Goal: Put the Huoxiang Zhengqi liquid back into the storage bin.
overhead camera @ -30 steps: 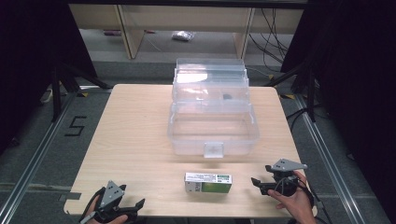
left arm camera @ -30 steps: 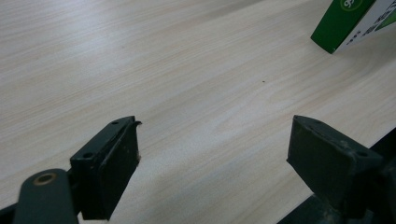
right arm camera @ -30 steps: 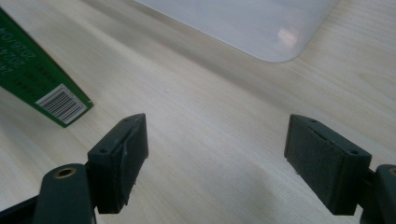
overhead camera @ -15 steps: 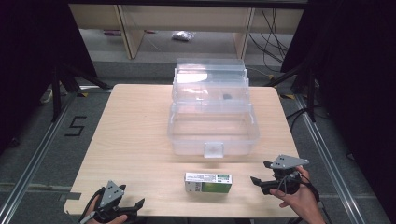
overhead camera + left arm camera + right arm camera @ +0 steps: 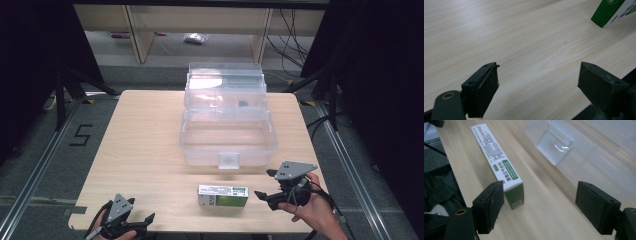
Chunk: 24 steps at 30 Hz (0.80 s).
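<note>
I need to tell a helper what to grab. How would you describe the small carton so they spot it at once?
On the wooden table, look in front of the clear plastic bin, near the person's edge. The flat green-and-white carton lies there, the table's one opaque, printed item.

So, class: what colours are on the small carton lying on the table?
Green and white carton, clearest in the right gripper view.

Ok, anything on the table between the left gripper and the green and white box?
Nothing. In the high view, only bare wood lies between the left gripper and the box; the left gripper view shows the same bare table up to the box's corner.
</note>
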Motion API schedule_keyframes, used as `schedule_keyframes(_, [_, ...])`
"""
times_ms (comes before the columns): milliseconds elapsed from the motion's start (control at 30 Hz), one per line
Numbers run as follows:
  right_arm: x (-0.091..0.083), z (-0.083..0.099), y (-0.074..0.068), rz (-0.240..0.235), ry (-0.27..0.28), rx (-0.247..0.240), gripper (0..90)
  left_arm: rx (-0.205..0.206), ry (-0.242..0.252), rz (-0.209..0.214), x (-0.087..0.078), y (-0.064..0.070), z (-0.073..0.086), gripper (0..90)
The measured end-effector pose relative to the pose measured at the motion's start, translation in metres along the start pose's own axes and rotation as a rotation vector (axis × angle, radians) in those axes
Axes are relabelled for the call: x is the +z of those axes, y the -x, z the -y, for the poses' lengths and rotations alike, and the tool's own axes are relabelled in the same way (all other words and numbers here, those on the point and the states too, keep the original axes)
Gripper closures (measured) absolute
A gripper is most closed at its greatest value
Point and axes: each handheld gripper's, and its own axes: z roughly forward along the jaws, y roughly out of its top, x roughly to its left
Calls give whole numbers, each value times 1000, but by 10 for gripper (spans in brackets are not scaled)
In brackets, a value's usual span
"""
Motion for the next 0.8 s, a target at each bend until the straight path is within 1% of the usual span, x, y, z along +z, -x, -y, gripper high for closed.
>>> schedule_keyframes(67, [5, -7, -2, -14, -11, -36, 244, -3, 2, -1, 0, 0, 0, 158])
schedule_keyframes(100, [5, -7, -2, -14, -11, -36, 244, 5, -5, -2, 0, 0, 0, 158])
schedule_keyframes(133, [7, -8, -3, -21, -17, -52, 244, 18, -15, -8, 0, -1, 0, 158])
schedule_keyframes(167, [9, -11, -5, -28, -20, -59, 244, 3, 0, 0, 0, 0, 0, 158])
schedule_keyframes(200, [12, -14, -9, -34, -20, -61, 242, -2, 0, -1, 0, 0, 0, 159])
schedule_keyframes(233, [12, -14, -9, -34, -20, -61, 242, -2, 0, -1, 0, 0, 0, 158])
schedule_keyframes(267, [15, -20, -12, -50, -43, -95, 242, 21, -19, -4, -1, -1, 0, 158])
schedule_keyframes(333, [16, -21, -14, -54, -46, -97, 242, 25, -22, -9, -1, -2, 0, 159])
schedule_keyframes(367, [18, -24, -17, -58, -58, -106, 242, 17, -12, 0, 0, -1, 0, 158])
schedule_keyframes(400, [21, -29, -20, -67, -63, -120, 242, 17, -14, -4, -1, 0, 0, 158])
schedule_keyframes(433, [21, -29, -20, -67, -63, -120, 242, 17, -14, -4, -1, 0, 0, 158])
schedule_keyframes(467, [25, -33, -23, -77, -81, -138, 242, 32, -29, -4, -1, -2, 0, 158])
schedule_keyframes(500, [25, -33, -23, -77, -81, -138, 242, 24, -24, -8, 0, -2, 0, 158])
schedule_keyframes(533, [27, -35, -25, -81, -89, -133, 242, 36, -35, -1, -2, -2, 0, 158])
schedule_keyframes(567, [30, -40, -28, -85, -115, -149, 242, 4, -4, 0, 0, 0, 0, 159])
schedule_keyframes(600, [31, -42, -29, -89, -120, -151, 242, 21, -17, 0, -1, -1, 0, 159])
schedule_keyframes(633, [31, -42, -29, -89, -120, -151, 242, 21, -17, 0, -1, -1, 0, 158])
schedule_keyframes(667, [35, -45, -31, -93, -140, -169, 239, 35, -31, 2, -2, -2, 0, 158])
schedule_keyframes(700, [35, -45, -31, -93, -140, -169, 239, 34, -33, 3, -2, -2, 0, 158])
schedule_keyframes(733, [37, -47, -32, -100, -145, -188, 232, 11, -17, 0, 0, -1, 0, 158])
schedule_keyframes(767, [41, -51, -34, -99, -162, -211, 208, -1, -7, 2, 1, 0, 0, 158])
schedule_keyframes(800, [43, -52, -35, -100, -177, -223, 193, -1, -7, 2, 1, 0, 0, 158])
